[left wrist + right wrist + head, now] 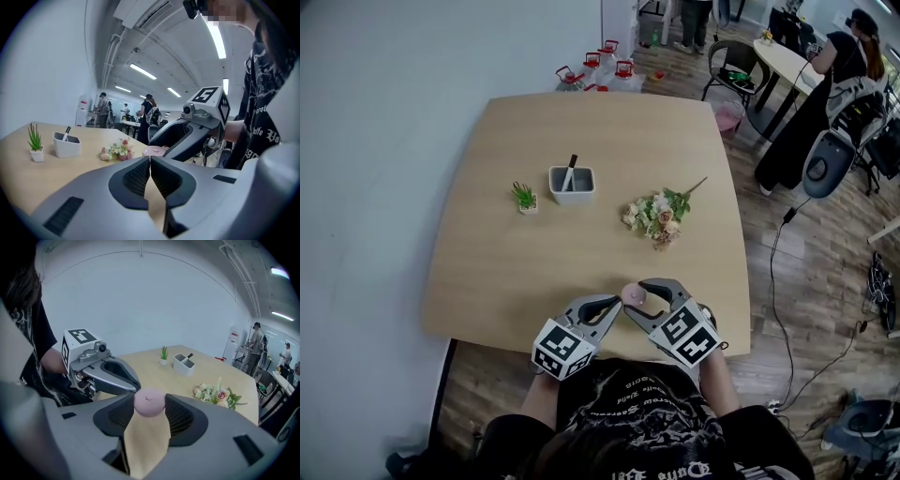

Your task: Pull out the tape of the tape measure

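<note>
Two-gripper hold: pink tape measure (149, 402) clamped in R gripper (637, 298); L gripper (150, 160) pinched shut beside it, tab unseen. Keep R fixed, pull L straight.

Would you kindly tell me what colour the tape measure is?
Pale pink; the tape measure shows best in the right gripper view.

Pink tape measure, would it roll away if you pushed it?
The small round pink tape measure probably rolls if set on edge. It looks smooth, so it might slip, though the right gripper's ribbed jaws pinch its sides.
</note>
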Motion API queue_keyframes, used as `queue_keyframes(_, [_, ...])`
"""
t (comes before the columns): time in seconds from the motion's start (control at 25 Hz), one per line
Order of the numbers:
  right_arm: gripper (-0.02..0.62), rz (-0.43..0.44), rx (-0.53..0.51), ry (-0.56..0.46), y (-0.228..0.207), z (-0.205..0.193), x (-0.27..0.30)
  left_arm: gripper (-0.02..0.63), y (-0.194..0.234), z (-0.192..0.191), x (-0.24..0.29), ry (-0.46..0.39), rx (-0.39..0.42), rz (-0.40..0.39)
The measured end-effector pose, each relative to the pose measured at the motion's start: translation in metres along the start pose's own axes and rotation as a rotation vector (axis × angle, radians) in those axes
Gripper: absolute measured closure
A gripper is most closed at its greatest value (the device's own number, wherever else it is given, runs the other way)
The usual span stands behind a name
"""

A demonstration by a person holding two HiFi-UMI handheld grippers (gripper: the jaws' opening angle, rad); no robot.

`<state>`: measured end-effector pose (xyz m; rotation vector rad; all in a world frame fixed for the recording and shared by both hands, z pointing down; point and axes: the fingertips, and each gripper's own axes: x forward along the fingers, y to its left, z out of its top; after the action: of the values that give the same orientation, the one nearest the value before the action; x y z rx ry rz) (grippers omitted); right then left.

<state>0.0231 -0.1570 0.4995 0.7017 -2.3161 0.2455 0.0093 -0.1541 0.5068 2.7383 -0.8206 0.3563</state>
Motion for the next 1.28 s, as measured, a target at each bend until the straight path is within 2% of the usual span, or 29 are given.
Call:
queue_keyframes(0.4, [0.37,-0.023,0.108,-0.041,0.0,0.002,0.006,0.595,0.008,-0.002,-0.003,0.006,-0.025,0.061])
queue_keyframes(0.88, [0.37,-0.039,0.141,-0.041,-0.005,-0.005,0.004,0.595,0.006,-0.004,-0.001,0.015,-0.019,0.044])
queue_keyframes(1.12, [0.37,-0.097,0.177,-0.058,-0.034,-0.008,-0.011,0.595,0.029,-0.004,-0.019,-0.022,-0.08,0.094])
queue_keyframes(1.28, [0.37,-0.104,0.172,-0.048,-0.033,-0.012,-0.009,0.595,0.033,-0.006,-0.021,-0.011,-0.067,0.114])
